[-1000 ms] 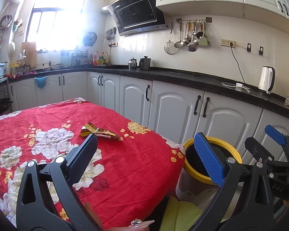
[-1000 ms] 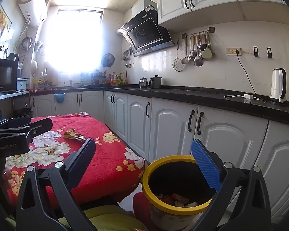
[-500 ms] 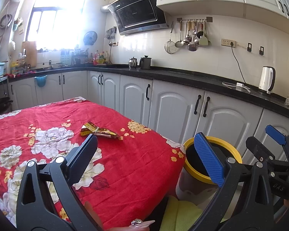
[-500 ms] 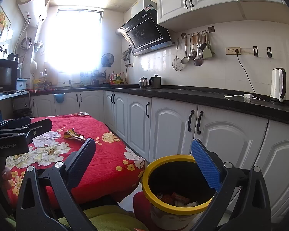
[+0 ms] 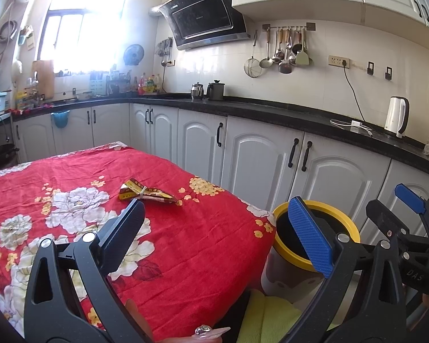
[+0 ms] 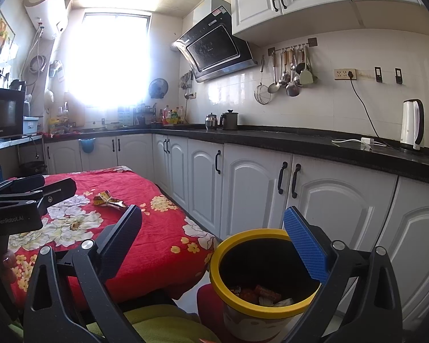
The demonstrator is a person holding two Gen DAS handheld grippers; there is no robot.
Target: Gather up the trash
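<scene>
Red tablecloth [image 5: 186,251] edge beside the bin [image 6: 260,311] (both grippers wide, empty), wrapper [image 5: 146,193] mid-table.

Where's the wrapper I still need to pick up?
The wrapper lies on the red floral tablecloth, ahead of the open left claw, left of the yellow-rimmed bin.

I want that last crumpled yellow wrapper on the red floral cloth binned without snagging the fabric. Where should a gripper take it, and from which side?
Grip the crumpled yellow snack wrapper at its pinched, raised middle, where it seems bunched; the ends lie flatter on the red floral tablecloth. Probably come from above with the open left gripper, which sits nearest, jaws across the narrow waist.
</scene>
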